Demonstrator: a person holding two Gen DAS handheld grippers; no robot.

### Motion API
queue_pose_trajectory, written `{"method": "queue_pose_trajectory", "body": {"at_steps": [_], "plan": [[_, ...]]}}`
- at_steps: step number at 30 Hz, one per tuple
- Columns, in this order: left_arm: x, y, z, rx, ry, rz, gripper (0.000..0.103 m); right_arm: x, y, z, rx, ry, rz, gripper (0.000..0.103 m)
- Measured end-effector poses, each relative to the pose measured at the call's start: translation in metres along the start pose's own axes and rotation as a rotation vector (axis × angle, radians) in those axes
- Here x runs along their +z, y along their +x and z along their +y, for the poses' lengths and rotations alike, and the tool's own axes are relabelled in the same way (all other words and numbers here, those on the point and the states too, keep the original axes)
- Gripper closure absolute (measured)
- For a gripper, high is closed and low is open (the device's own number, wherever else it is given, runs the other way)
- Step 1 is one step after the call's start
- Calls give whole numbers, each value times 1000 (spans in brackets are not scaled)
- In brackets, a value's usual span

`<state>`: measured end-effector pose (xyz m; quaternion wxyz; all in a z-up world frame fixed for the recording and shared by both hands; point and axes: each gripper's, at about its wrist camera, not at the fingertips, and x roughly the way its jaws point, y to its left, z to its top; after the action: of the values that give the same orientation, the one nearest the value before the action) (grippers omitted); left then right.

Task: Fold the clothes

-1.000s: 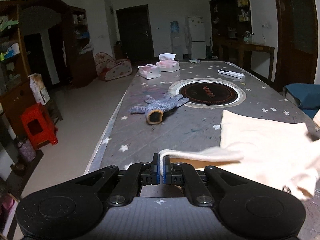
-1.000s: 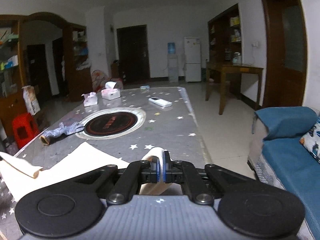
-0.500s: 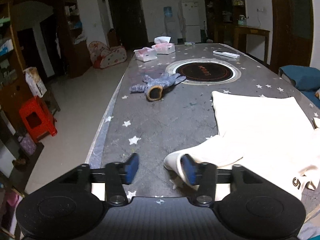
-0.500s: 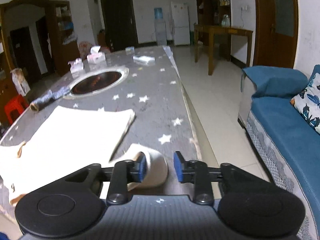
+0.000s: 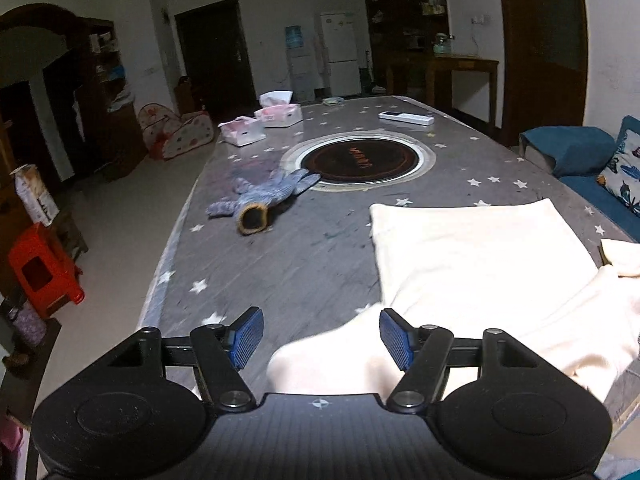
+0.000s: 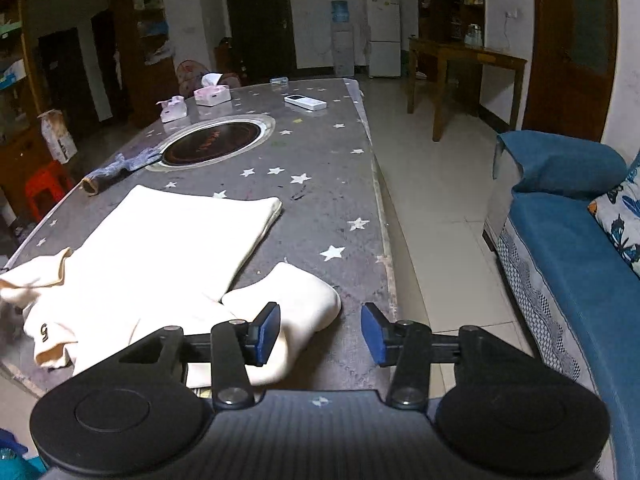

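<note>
A cream garment (image 5: 480, 264) lies spread on the grey star-patterned table (image 5: 288, 264), its body flat and its sleeves at the near corners. My left gripper (image 5: 322, 338) hangs over the left sleeve, jaws opening, the sleeve lying loose between the blue pads without being pressed. In the right wrist view the same garment (image 6: 168, 240) shows its collar at the left. My right gripper (image 6: 320, 332) is opening too, above the right sleeve end (image 6: 304, 300), which rests on the table under the left pad.
A grey knitted glove (image 5: 260, 200) lies left of the round black cooktop (image 5: 360, 160). Two tissue boxes (image 5: 280, 114) and a white remote (image 5: 406, 118) sit farther back. A blue sofa (image 6: 580, 248) stands right of the table, a red stool (image 5: 40, 276) on the floor left.
Both grippers were shut on the sleeve ends a second ago and have opened. The sleeves dropped onto the table, and both grippers now tilt lower over it.
</note>
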<state>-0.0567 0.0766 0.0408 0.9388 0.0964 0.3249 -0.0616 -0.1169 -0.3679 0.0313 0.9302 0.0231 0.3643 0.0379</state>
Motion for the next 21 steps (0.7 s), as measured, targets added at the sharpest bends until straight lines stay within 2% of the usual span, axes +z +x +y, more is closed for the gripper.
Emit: {"method": "queue_pose_trajectory", "body": {"at_steps": [7,13,21], "plan": [[21,39,-22,-41,40,31,37,15,4,8,15,-32,-38,58],[31,80,-35,-54,52,84,48,31,47,24,85,-61,-6,65],[49,125,-46,-72,59,115,48,58,112,50,150,-124,42,71]]}}
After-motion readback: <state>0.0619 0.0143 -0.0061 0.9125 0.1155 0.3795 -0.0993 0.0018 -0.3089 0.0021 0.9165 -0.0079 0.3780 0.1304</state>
